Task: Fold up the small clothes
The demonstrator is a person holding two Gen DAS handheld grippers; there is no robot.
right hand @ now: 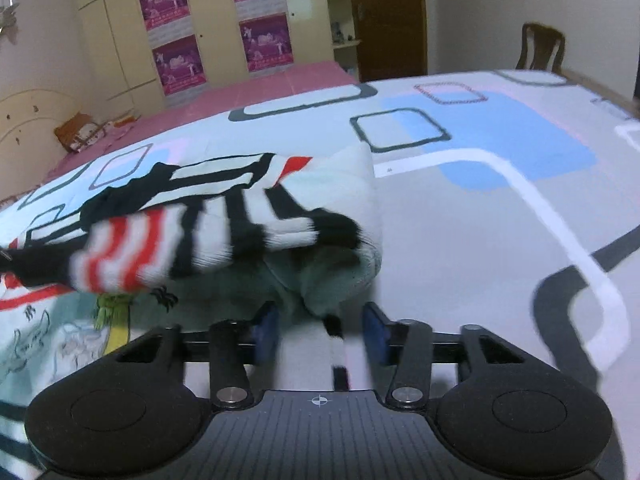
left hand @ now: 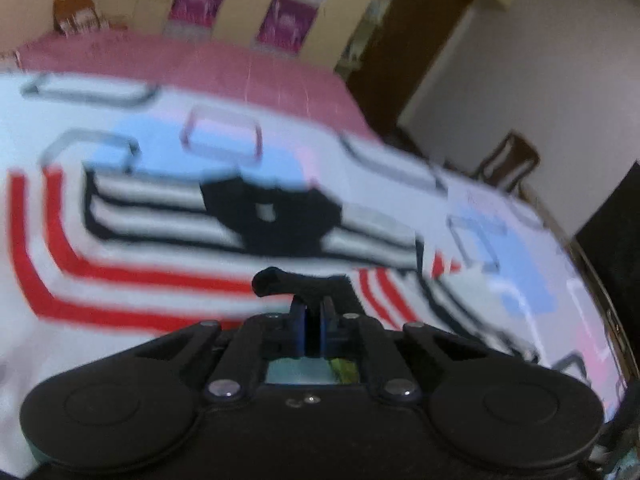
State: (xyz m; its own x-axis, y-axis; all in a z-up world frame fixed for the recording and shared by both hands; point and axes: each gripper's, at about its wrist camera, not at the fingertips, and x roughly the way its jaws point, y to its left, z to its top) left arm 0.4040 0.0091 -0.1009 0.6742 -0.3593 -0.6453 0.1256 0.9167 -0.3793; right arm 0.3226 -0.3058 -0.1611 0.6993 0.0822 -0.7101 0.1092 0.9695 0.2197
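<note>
Left gripper [left hand: 313,308] has its blue pads pressed together, pinching a black edge of the striped garment [left hand: 168,240] right at the tips. That garment, white with red and black bands and a black collar patch, lies spread over the patterned bed cover [left hand: 500,216] ahead of it; the left view is smeared, so the exact fold lines are hard to read.

Over on the right wrist view, the right gripper [right hand: 320,328] stands wide apart, blue pads well separated, with a strip of white and black cloth lying between them but not clamped. Just beyond the fingers the striped garment [right hand: 192,240] is bunched up, a red-and-white sleeve draped across a pale green cloth [right hand: 344,276] that is folded under it. A printed cloth with cartoon drawings [right hand: 52,344] lies at lower left, touching the pile.

Everything rests on the bed. Behind it a pink sheet [right hand: 256,92], cream wardrobe doors with magenta posters [right hand: 176,60], a wooden chair [right hand: 542,46].
</note>
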